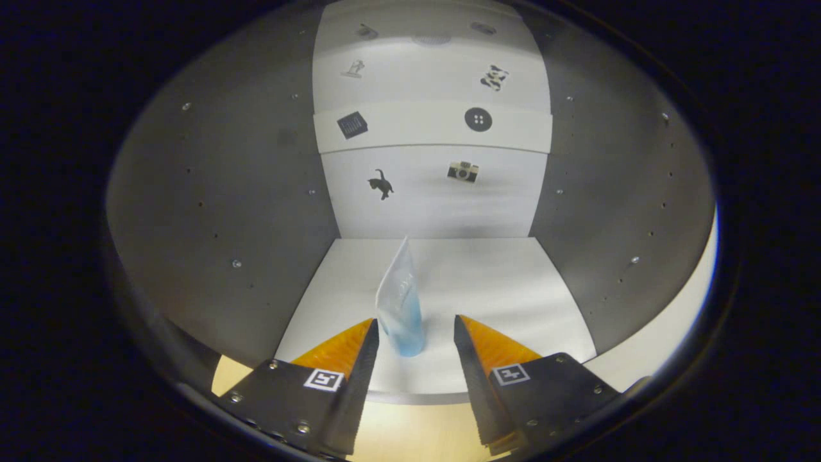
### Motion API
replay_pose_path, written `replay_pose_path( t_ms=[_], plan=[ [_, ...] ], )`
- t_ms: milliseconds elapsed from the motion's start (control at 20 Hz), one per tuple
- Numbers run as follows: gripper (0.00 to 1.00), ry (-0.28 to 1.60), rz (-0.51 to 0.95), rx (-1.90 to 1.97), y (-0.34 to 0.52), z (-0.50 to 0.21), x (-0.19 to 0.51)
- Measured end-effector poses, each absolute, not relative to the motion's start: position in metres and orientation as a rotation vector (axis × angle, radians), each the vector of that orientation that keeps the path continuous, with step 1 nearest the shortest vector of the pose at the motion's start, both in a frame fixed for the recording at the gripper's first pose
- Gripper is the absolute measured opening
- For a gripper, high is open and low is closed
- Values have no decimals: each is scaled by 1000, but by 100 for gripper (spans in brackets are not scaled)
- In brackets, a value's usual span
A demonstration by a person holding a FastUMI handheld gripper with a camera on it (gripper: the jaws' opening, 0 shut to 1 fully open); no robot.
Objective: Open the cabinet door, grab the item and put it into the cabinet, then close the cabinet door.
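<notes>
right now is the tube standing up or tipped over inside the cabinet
Upright. The tube stands cap-down on the cabinet floor, crimped end up, between the tips of the open gripper, apart from the right finger.

Grey side walls (218,192) dotted with small holes flank a white back panel (433,192) bearing stickers (381,184); white shelf floor (500,282) brightly lit.

One tube (401,308); six stickers (463,171)

Cat sticker (381,184), camera sticker (463,171)
</notes>
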State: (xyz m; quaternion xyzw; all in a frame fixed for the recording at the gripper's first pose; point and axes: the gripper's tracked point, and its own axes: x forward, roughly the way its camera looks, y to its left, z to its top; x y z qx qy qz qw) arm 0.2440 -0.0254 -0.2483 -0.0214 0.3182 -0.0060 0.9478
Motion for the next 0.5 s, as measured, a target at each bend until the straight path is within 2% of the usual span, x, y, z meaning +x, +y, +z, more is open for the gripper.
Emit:
replay_pose_path(
  t_ms=[500],
  plan=[
    [69, 426, -20, -85, -24, -162, 164]
  ],
)
